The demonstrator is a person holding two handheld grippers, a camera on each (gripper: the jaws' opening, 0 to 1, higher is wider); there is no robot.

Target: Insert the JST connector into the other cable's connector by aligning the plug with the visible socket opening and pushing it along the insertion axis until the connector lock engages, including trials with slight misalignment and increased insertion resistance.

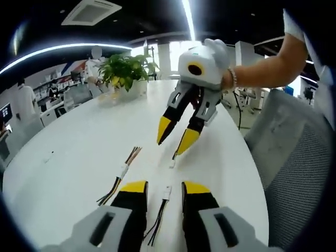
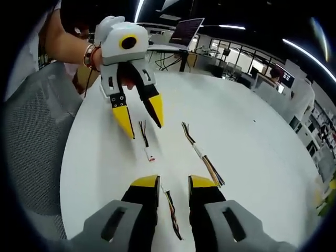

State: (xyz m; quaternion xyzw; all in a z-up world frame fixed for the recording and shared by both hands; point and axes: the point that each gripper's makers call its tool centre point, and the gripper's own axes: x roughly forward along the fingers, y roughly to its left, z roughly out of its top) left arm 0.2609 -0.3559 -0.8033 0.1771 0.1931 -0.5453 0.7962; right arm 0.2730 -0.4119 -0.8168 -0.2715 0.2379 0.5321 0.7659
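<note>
Two short wire leads lie on the white table (image 1: 79,142). One lead with a white JST connector (image 1: 166,192) lies between the jaws of my left gripper (image 1: 165,188), which is open and hovers over it. In the right gripper view that same connector (image 2: 150,155) sits just below the open left gripper (image 2: 140,118). The other lead (image 2: 170,207) runs between the jaws of my open right gripper (image 2: 174,184). Its small white end (image 1: 172,164) lies under the right gripper (image 1: 176,135). The two connectors lie a short distance apart, unmated.
A third, joined cable pair (image 1: 124,170) (image 2: 199,152) lies beside the leads. A potted plant (image 1: 126,71) stands at the table's far end. A grey mesh chair (image 1: 294,157) (image 2: 31,142) stands at the table's edge. A person's hand (image 1: 231,79) holds the right gripper.
</note>
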